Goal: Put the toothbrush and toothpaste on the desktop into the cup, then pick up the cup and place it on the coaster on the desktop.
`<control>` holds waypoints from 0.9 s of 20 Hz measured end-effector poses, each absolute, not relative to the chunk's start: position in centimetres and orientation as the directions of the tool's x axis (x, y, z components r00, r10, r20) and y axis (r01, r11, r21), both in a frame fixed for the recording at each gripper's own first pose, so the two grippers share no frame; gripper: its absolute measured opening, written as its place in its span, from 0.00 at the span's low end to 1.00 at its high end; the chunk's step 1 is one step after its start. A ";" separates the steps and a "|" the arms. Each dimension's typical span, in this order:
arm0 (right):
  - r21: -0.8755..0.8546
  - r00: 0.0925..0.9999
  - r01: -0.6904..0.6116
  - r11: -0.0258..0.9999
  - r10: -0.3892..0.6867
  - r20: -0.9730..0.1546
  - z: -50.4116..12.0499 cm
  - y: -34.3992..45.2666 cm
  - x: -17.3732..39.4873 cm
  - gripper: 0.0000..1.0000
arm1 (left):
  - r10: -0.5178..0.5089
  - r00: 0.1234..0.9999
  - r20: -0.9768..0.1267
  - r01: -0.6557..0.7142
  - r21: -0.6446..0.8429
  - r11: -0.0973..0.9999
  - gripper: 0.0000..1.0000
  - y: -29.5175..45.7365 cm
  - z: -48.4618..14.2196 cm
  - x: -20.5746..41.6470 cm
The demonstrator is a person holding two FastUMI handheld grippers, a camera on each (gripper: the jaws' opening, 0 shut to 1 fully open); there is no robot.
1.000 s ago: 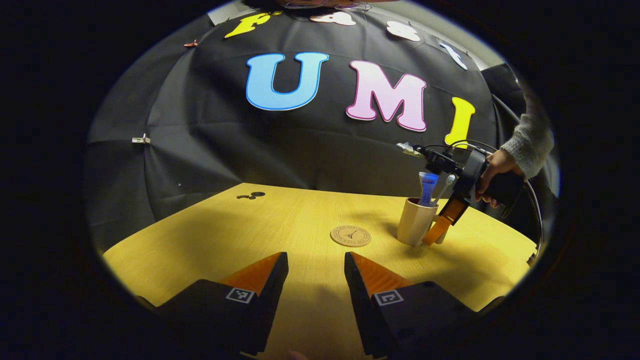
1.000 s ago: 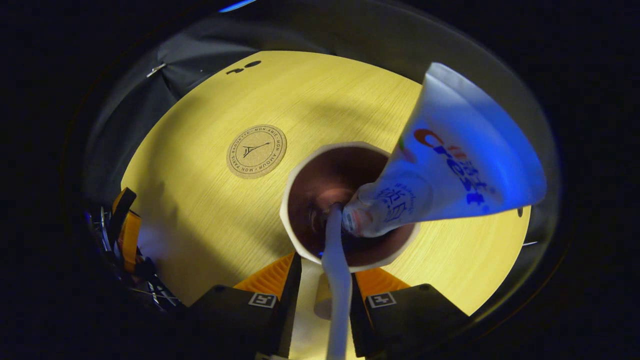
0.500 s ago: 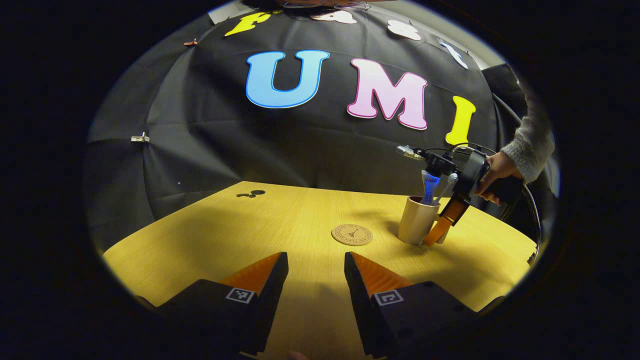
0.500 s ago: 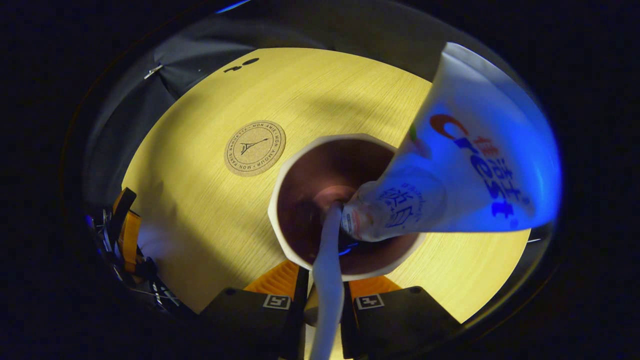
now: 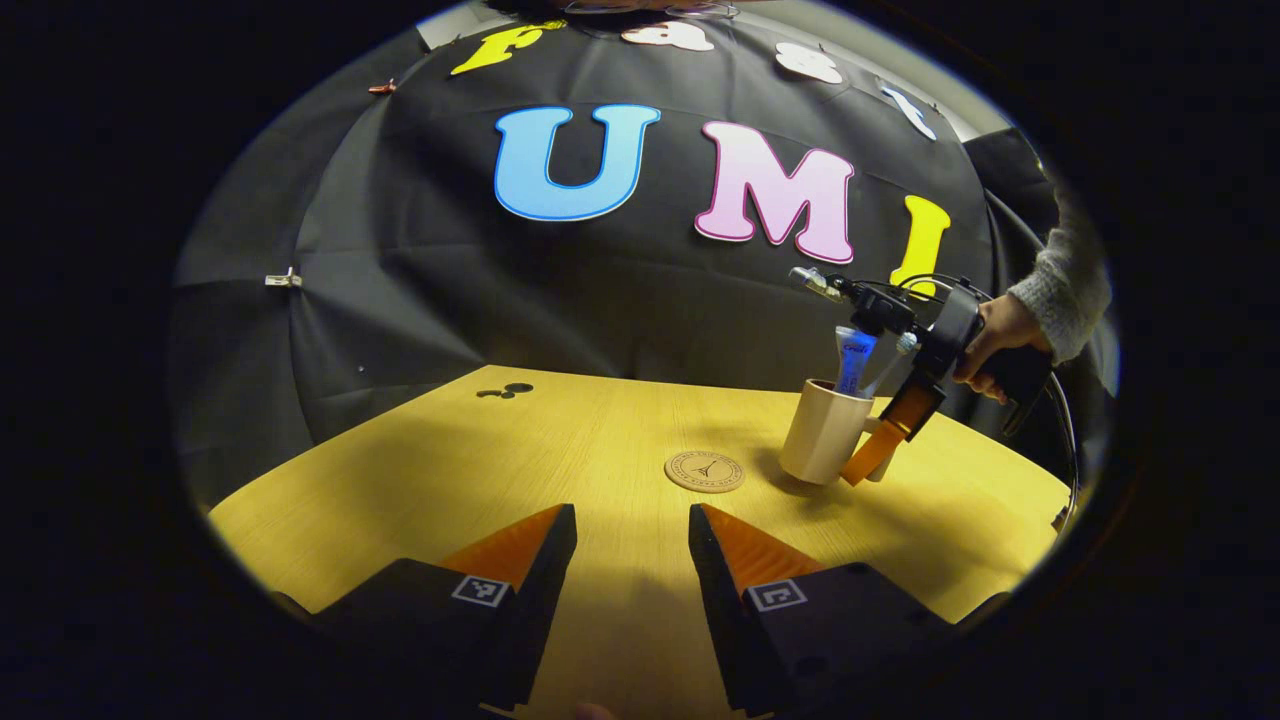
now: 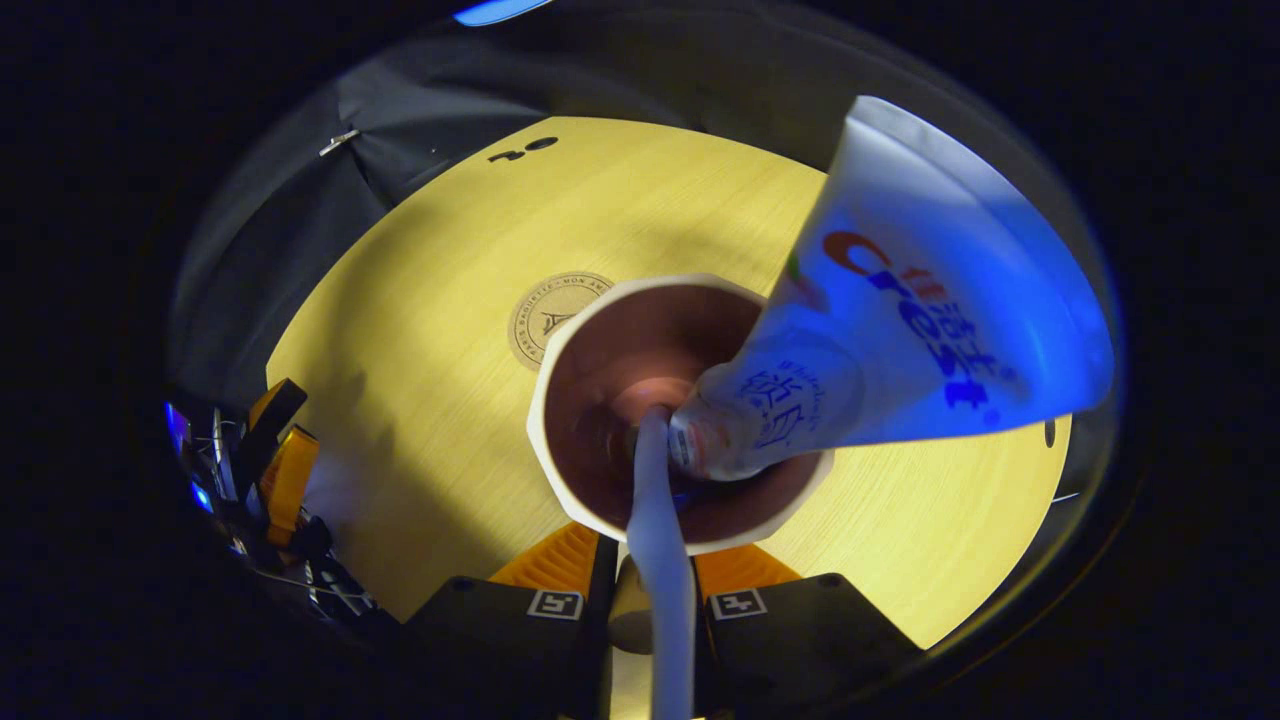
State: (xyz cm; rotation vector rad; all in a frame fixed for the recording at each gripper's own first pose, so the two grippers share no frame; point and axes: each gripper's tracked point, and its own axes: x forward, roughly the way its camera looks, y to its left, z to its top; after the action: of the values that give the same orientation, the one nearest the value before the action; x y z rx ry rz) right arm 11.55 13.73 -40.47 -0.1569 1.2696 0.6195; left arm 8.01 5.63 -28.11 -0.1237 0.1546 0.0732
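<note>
In the left gripper view, the coaster (image 5: 704, 471) lies on the table (image 5: 480, 470) ahead of the fingers (image 5: 535, 540), and the cup (image 5: 818, 446) is just to its right. The toothbrush (image 6: 655, 520) and toothpaste (image 6: 880, 340) stand in the cup.

Matt wood-grain desktop (image 5: 560, 450); cork-like coaster (image 5: 704, 471); smooth matt cup (image 5: 822, 445); glossy plastic toothpaste (image 6: 900, 330); knit sleeve (image 5: 1065, 300).

Dim booth, warm overhead light on table (image 5: 560, 440); soft shadows; fisheye-bent edges; nearby toothpaste (image 6: 900, 330) blurred.
</note>
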 end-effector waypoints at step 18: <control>0.218 0.174 -0.588 0.779 0.385 -0.907 -41.3 22.0 15.3 0.31 | 0.108 0.982 -0.153 -0.132 -0.154 0.979 0.72 9.0 -28.1 5.8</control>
State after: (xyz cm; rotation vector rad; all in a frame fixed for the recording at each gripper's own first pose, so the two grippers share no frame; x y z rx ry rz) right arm 15.32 22.03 -41.28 -0.1989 1.2134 0.6961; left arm 5.81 8.99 -28.05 -0.1645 0.1442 0.1213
